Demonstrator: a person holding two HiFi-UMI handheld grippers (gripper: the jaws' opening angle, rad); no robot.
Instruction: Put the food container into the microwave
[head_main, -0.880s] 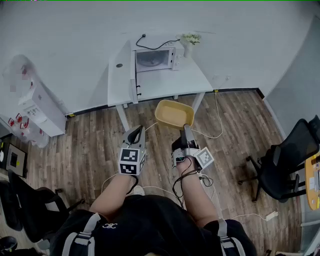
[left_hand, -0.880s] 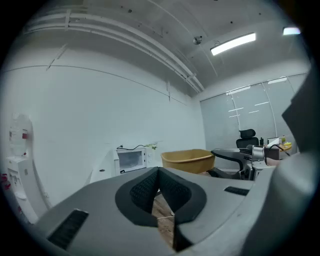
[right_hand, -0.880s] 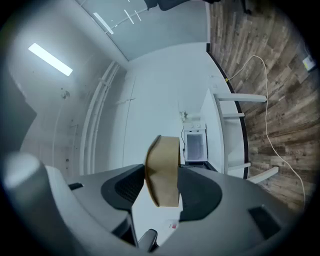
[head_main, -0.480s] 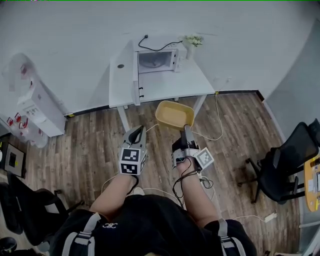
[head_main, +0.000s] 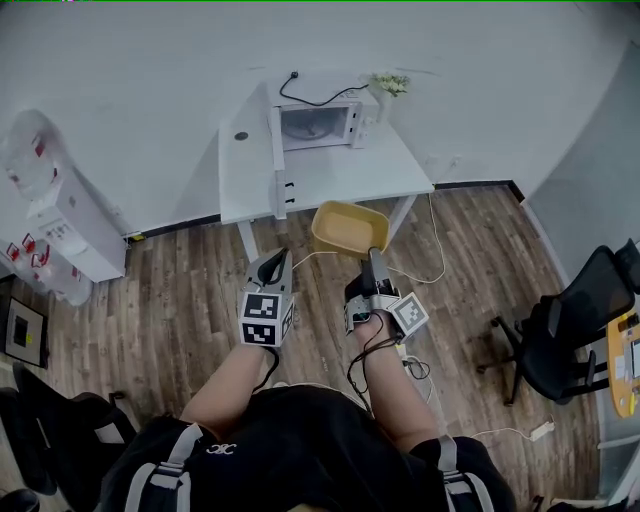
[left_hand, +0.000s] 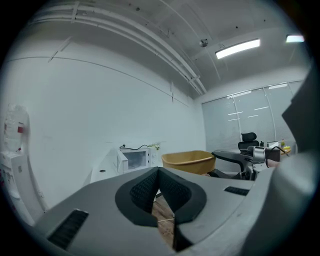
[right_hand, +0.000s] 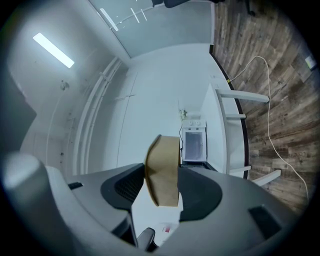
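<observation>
One tan oval plastic food container (head_main: 348, 226), pinched at its rim by my right gripper (head_main: 372, 252), hangs over the floor, well short of the one white microwave (head_main: 318, 122) on the white table (head_main: 340, 175). My left gripper (head_main: 272, 262) has its jaws together, holding nothing. I'd carry the container level, line it up square with the open door, then slide it in. So: two grippers, one container.

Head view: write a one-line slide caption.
Right gripper holds the yellow food container before the open microwave on a table; left gripper shut.
</observation>
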